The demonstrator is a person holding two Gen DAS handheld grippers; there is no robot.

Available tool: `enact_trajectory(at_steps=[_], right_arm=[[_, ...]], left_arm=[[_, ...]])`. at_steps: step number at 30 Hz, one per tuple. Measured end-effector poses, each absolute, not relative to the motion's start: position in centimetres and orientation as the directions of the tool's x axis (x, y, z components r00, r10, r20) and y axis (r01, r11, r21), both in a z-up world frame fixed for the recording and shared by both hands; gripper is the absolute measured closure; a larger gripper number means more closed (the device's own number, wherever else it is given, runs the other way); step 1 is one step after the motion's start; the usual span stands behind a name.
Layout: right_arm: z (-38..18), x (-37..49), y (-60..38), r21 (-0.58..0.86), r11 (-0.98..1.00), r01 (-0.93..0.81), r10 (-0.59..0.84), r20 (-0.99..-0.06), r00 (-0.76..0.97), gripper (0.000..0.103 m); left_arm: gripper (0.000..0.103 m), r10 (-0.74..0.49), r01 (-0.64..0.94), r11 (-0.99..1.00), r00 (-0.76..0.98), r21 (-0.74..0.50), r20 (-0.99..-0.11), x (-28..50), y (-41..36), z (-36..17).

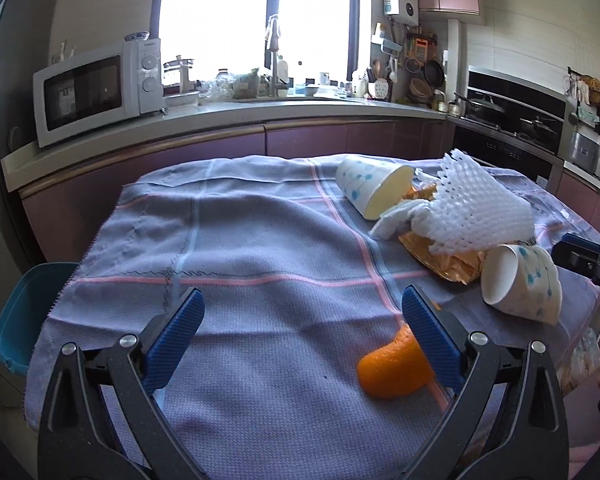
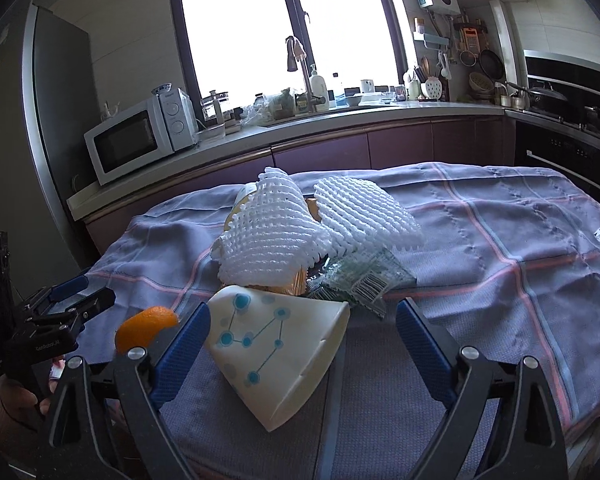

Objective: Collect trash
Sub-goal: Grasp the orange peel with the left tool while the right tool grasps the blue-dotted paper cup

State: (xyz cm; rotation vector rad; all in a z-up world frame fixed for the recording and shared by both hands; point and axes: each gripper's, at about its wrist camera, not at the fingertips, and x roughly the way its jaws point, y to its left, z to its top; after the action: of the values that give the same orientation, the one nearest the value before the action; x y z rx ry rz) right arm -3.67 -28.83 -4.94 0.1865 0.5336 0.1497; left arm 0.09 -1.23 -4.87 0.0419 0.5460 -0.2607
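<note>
Right claw (image 2: 303, 322) stands released, with the tipped paper cup (image 2: 278, 354) lying between my fingers, so I should advance until both pads flank its wall, then close gently to avoid crushing it.

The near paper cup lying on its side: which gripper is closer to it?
Right. The right gripper is open with the paper cup lying between its fingers. The left gripper is open off to the cup's left, by the orange peel.
</note>
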Motion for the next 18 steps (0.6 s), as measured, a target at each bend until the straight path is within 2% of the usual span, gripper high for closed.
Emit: enact_trajectory(at_steps=[4,10,13,18], right_arm=[[-5.7,-3.5,-28.8,0.260,0.959,-0.117,0.239,-0.509,0.827,0.031],[-6.2,-3.5,-28.6,0.327,0.932,-0.155,0.313,-0.513,0.799,0.052],[-6.3,-3.6,-28.6,0.363,0.915,-0.176,0.352,-0.507,0.787,0.066],[-6.0,-3.9,-28.3,0.397,0.891,-0.219,0.408,-0.491,0.770,0.081]], left_arm=[[0.006,-0.324,0.365,0.931,0.782,-0.031,-0.532,-0.5,-2.7,-5.3],[0.008,-0.394,0.466,0.885,0.728,-0.017,-0.561,-1.3,-5.0,-6.0],[0.019,-0.422,0.495,0.868,0.694,-0.039,-0.584,-1.4,-5.4,-6.2],[0.042,-0.438,0.524,0.850,0.648,-0.053,-0.623,-1.0,-6.0,-7.1]])
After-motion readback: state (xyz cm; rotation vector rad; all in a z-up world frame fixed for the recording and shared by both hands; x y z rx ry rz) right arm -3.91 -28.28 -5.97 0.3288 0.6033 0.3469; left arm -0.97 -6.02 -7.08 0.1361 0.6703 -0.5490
